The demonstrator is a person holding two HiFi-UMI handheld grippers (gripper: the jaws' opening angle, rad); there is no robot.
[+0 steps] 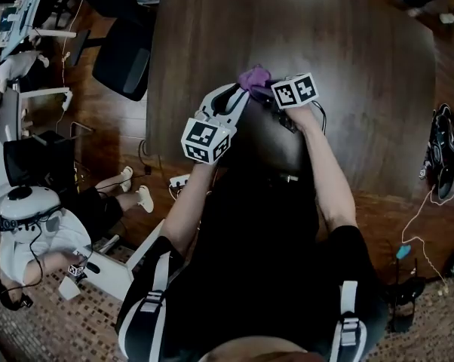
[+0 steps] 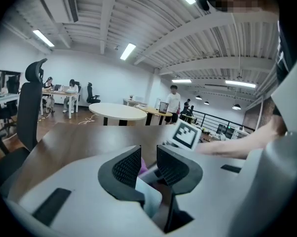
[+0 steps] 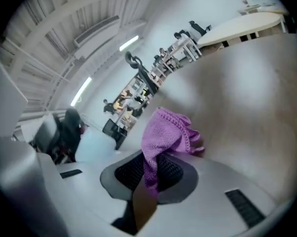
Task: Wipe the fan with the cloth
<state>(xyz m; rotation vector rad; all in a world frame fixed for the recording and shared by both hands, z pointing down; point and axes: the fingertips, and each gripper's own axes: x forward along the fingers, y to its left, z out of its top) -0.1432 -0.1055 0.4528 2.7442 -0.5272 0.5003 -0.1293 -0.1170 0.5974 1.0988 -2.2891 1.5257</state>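
The cloth point(image 3: 170, 132) is a soft, light, limp knit that bunches and drapes. It is best taken by a fold, deep in the pads, leaving a loose wad for wiping. The right gripper point(image 3: 151, 174) pinches one fold between pressed-together fingers, and the rest flops over their tips, above the table point(image 1: 348, 66). The left gripper point(image 2: 148, 164) has its fingers nearly together with a pale part in the gap; the grip is unclear. The fan cannot be picked out.
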